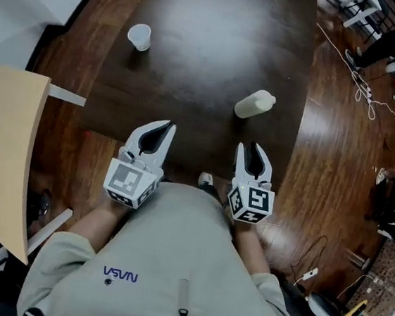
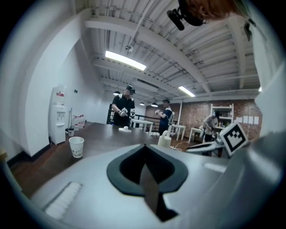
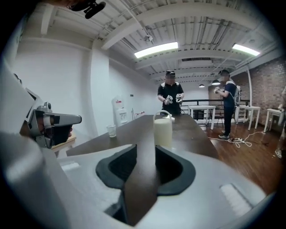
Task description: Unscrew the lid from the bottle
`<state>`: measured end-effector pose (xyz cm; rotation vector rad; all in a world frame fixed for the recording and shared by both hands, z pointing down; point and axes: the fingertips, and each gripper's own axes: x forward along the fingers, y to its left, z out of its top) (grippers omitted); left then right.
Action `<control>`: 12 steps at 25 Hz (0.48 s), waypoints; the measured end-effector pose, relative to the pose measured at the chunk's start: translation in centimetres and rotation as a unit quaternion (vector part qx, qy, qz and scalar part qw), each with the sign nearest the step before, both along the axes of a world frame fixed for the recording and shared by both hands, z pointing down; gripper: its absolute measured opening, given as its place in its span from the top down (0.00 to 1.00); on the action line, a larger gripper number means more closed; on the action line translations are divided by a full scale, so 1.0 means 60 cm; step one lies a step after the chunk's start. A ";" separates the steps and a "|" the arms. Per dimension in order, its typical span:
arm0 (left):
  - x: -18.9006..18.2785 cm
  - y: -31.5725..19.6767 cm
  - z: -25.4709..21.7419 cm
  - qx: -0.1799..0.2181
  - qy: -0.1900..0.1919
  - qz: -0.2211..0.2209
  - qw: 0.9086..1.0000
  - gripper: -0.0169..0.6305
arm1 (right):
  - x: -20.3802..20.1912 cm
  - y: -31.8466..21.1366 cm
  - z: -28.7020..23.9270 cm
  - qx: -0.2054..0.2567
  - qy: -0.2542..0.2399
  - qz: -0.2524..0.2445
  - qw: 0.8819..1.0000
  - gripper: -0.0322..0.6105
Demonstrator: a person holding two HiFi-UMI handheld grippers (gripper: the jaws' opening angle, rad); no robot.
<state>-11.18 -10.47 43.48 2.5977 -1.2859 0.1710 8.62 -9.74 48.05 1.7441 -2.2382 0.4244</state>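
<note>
A milky white bottle (image 1: 254, 104) with a loop handle and a pale lid stands upright on the dark wooden table (image 1: 194, 61), right of its middle. The right gripper view has the bottle (image 3: 162, 129) straight ahead, and the left gripper view has it (image 2: 165, 139) just right of centre. My left gripper (image 1: 167, 125) hovers at the table's near edge, shut and holding nothing. My right gripper (image 1: 254, 147) hangs short of the bottle, its jaws open a little with only table showing between them. Neither gripper touches the bottle.
A white paper cup (image 1: 140, 37) stands at the table's far left. A light wooden board (image 1: 0, 145) lies left of me. Cables (image 1: 364, 95) trail over the floor at right. Two people stand beyond the table's far end, near a water dispenser (image 2: 58, 114).
</note>
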 end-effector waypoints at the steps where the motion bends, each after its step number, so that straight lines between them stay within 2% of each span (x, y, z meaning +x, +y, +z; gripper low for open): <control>1: 0.001 -0.010 0.011 -0.006 -0.003 0.009 1.000 0.97 | 0.005 -0.005 0.011 -0.007 0.003 0.008 1.000 0.75; 4: 0.006 -0.036 0.046 -0.024 -0.018 0.029 0.999 0.97 | 0.019 -0.024 0.038 -0.022 0.009 0.021 1.000 0.68; 6: 0.013 -0.050 0.074 -0.041 -0.037 0.036 0.998 0.97 | 0.028 -0.038 0.055 -0.028 0.009 0.021 0.999 0.67; 9: 0.019 -0.060 0.103 -0.067 -0.052 0.028 0.996 0.97 | 0.033 -0.062 0.080 -0.033 0.009 0.010 0.999 0.67; 12: 0.025 -0.064 0.107 -0.078 -0.054 0.014 0.995 0.97 | 0.029 -0.095 0.107 -0.040 0.002 -0.014 0.999 0.59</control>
